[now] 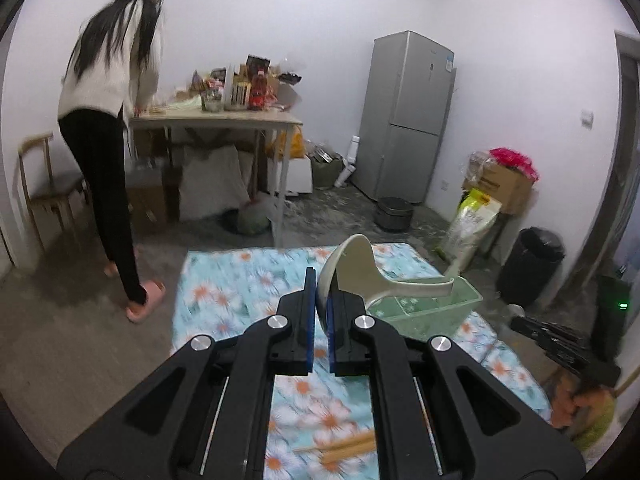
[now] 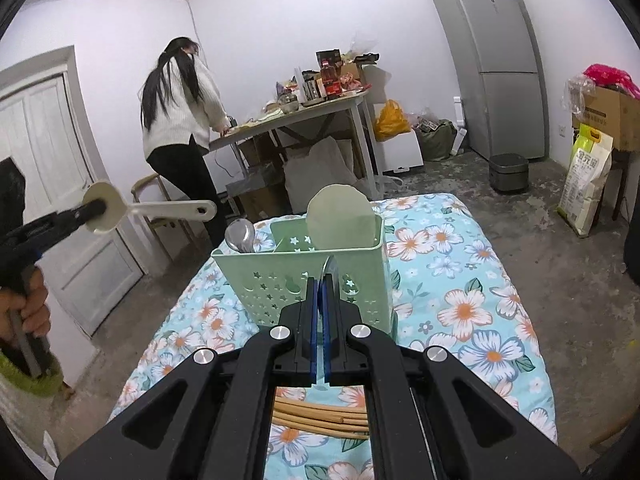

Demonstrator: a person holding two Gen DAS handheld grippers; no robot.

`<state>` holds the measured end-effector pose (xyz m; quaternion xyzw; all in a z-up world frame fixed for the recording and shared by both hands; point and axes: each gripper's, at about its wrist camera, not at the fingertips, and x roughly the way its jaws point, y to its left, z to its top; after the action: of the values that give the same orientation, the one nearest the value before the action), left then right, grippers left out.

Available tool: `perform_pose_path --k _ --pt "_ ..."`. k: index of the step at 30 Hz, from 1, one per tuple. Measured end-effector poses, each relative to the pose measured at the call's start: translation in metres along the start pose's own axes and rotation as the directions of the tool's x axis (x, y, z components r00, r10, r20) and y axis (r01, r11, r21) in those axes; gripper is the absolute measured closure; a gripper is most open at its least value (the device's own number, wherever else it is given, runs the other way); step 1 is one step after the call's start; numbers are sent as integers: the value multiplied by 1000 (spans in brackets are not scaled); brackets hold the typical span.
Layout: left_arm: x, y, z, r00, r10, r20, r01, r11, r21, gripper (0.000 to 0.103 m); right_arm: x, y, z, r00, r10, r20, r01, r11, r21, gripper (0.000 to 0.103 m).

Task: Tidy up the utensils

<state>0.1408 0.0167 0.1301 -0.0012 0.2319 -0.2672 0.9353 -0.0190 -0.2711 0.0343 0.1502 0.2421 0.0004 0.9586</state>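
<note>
My left gripper (image 1: 319, 280) is shut on the bowl of a cream rice spoon (image 1: 360, 268), held up in the air with its handle pointing right. The right wrist view shows the same spoon (image 2: 108, 208) high at the left. A green star-punched caddy (image 2: 280, 280) stands on the floral cloth (image 2: 460, 300). It holds a metal spoon (image 2: 240, 236) and a pale round paddle (image 2: 340, 216). My right gripper (image 2: 320, 280) sits against the caddy's near wall, shut on a thin silvery utensil (image 2: 331, 266) seen edge-on. Wooden chopsticks (image 2: 320, 416) lie on the cloth below it.
A person in a white sweater (image 2: 180, 112) bends over a cluttered table (image 2: 288, 120) at the back. Around the cloth stand a grey fridge (image 2: 492, 64), a rice cooker (image 2: 508, 172), a black bin (image 1: 532, 264), a rice bag (image 2: 584, 184), boxes and a wooden chair (image 1: 44, 192).
</note>
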Motion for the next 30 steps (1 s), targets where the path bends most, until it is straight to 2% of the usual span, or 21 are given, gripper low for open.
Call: perform_pose_path --k 4,7,10,13,16,18,21,23,25,26,30 --pt "14 -13 13 996 84 -16 -82 993 89 100 -2 -6 0 1000 13 5 -13 1000 18 101" --pt "27 -24 16 987 154 -37 -145 974 174 100 -1 -9 0 1000 15 5 -15 1000 21 101" --pt "45 -32 18 981 181 -69 -161 961 225 99 0 -12 -1 1000 21 5 -21 999 28 101" --pt "63 -48 21 968 241 -75 -206 926 318 99 1 -14 -3 1000 28 4 -28 999 34 101" --pt "79 -62 19 958 273 -91 -218 895 389 99 3 -15 -4 1000 30 2 -30 999 38 101" --pt "89 -67 19 954 279 -113 -212 890 404 99 4 -16 -5 1000 31 0 -31 999 41 101" --pt "103 -69 21 956 249 -152 -177 909 377 95 5 -16 -5 1000 28 -1 -28 999 41 101" --pt "106 -68 23 969 175 -173 -113 942 316 90 6 -16 -5 1000 26 -3 -26 999 42 101" --pt "106 -65 23 980 92 -174 -50 971 232 66 7 -16 -6 1000 25 -7 -25 999 48 101" --pt "105 -64 23 983 75 -167 -39 977 207 58 8 -16 -6 1000 24 -9 -24 999 48 101" --pt "95 -53 18 991 17 -133 -1 993 120 52 8 -16 -6 1000 18 -10 -18 999 44 101"
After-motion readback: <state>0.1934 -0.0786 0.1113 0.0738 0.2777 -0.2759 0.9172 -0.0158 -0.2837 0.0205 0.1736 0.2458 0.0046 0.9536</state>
